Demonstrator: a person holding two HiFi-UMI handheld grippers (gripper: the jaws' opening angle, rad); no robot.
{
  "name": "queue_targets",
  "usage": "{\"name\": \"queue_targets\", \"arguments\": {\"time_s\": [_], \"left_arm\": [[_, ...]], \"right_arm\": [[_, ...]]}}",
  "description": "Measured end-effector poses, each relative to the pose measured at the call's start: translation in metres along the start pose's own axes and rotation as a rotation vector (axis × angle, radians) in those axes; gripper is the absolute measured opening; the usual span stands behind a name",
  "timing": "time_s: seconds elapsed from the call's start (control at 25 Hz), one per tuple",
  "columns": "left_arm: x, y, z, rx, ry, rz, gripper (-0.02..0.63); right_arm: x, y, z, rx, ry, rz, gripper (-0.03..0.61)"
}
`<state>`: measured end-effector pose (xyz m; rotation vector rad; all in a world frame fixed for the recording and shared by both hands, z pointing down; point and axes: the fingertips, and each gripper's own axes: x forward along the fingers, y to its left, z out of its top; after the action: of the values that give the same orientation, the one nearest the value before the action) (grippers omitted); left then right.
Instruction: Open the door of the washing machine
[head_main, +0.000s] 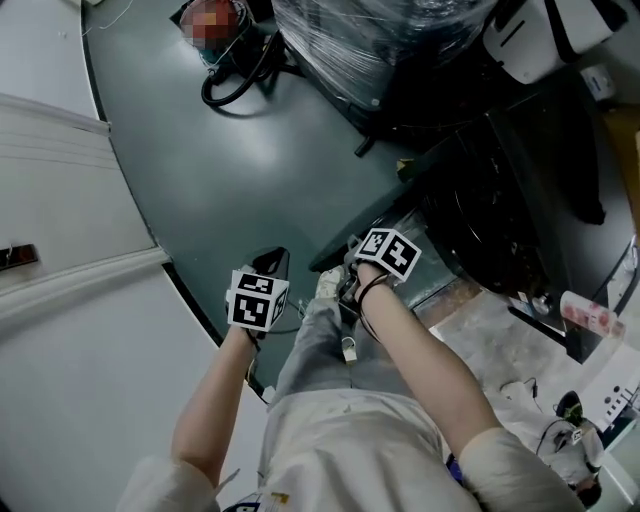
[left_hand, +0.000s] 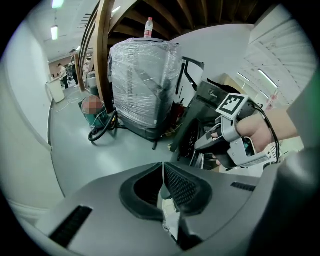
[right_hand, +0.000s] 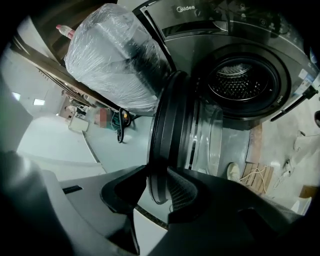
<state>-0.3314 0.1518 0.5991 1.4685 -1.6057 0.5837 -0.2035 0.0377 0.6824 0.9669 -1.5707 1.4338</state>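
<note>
The right tool (right_hand: 158, 176) clamps its jaws on the dark rim of the door (right_hand: 171, 117). The door stands swung well out from the washing machine (right_hand: 235, 25), leaving the drum (right_hand: 241, 82) exposed. The left tool (left_hand: 163, 170) has its jaws pressed together on nothing, above the grey floor (left_hand: 100, 150), with a plastic-wrapped bundle (left_hand: 142, 85) beyond.

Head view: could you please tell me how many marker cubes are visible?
2: one cube on the left tool, over the floor; another cube on the right tool, by the washing machine door.
</note>
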Motion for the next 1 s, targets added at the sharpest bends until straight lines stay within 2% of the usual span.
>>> {"name": "queue_targets", "arguments": {"time_s": [0.16, 0.36, 0.56, 0.8, 0.96, 1.0], "left_arm": [[-0.001, 0.017, 0.006, -0.018, -0.018, 0.029, 0.026], [0.001, 0.023, 0.008, -0.014, -0.019, 0.039, 0.026], [-0.003, 0.052, 0.016, -0.081, -0.078, 0.098, 0.026], [-0.007, 0.075, 0.030, -0.070, -0.083, 0.125, 0.026], [-0.011, 0.082, 0.029, -0.075, -0.075, 0.130, 0.026], [-0.012, 0.084, 0.029, -0.075, -0.076, 0.131, 0.026]], "right_arm": [[0.010, 0.019, 0.005, 0.048, 0.011, 0.029, 0.152], [0.021, 0.045, 0.014, 0.053, 0.012, 0.065, 0.150], [0.032, 0.067, 0.024, 0.040, 0.014, 0.083, 0.147], [0.046, 0.092, 0.039, 0.053, 0.045, 0.131, 0.138], [0.057, 0.100, 0.043, 0.005, 0.082, 0.138, 0.111], [0.059, 0.102, 0.044, -0.029, 0.095, 0.149, 0.078]]}}
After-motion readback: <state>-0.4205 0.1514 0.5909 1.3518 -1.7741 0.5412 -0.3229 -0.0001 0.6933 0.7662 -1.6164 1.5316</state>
